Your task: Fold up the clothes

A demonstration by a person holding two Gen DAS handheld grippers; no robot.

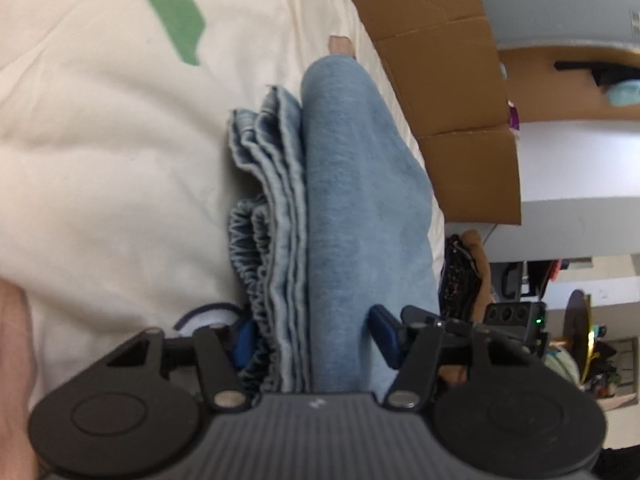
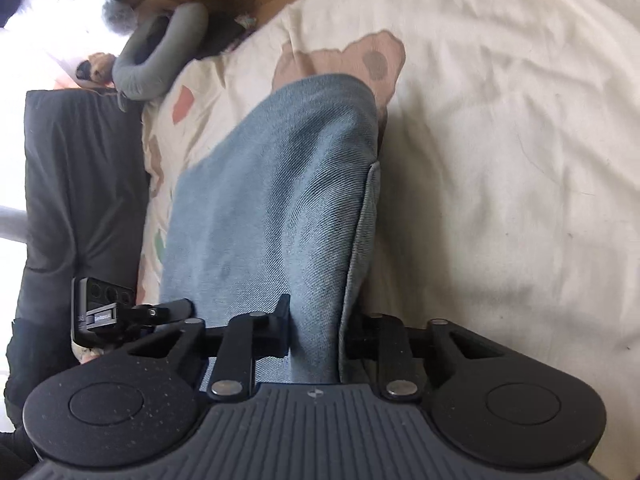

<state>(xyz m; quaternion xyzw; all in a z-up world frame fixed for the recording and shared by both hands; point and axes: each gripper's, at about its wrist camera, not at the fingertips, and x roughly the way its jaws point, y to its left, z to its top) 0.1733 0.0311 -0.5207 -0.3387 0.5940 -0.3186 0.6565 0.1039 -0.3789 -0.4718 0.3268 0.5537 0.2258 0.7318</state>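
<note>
A light-blue denim garment (image 1: pixel 352 200) lies folded on a cream bedsheet (image 1: pixel 100 140). Its stacked hem edges (image 1: pixel 276 184) and gathered elastic waistband (image 1: pixel 248 248) show on the left of the bundle. My left gripper (image 1: pixel 316 340) straddles the near end of this thick stack, and both blue pads (image 1: pixel 384 336) press against the cloth. In the right wrist view the same denim (image 2: pixel 280 200) rises as a rounded fold. My right gripper (image 2: pixel 316 336) is pinched shut on its near edge. The fabric hides both grippers' inner pad faces.
A brown cardboard box (image 1: pixel 440 72) stands along the bed's far side. A grey neck pillow (image 2: pixel 160 60) and a dark cushion (image 2: pixel 80 180) sit off the bed's edge at left. The sheet (image 2: pixel 500 160) is printed with a bear (image 2: pixel 344 60) and a green patch (image 1: pixel 176 28). A hand (image 1: pixel 12 360) is at the left rim.
</note>
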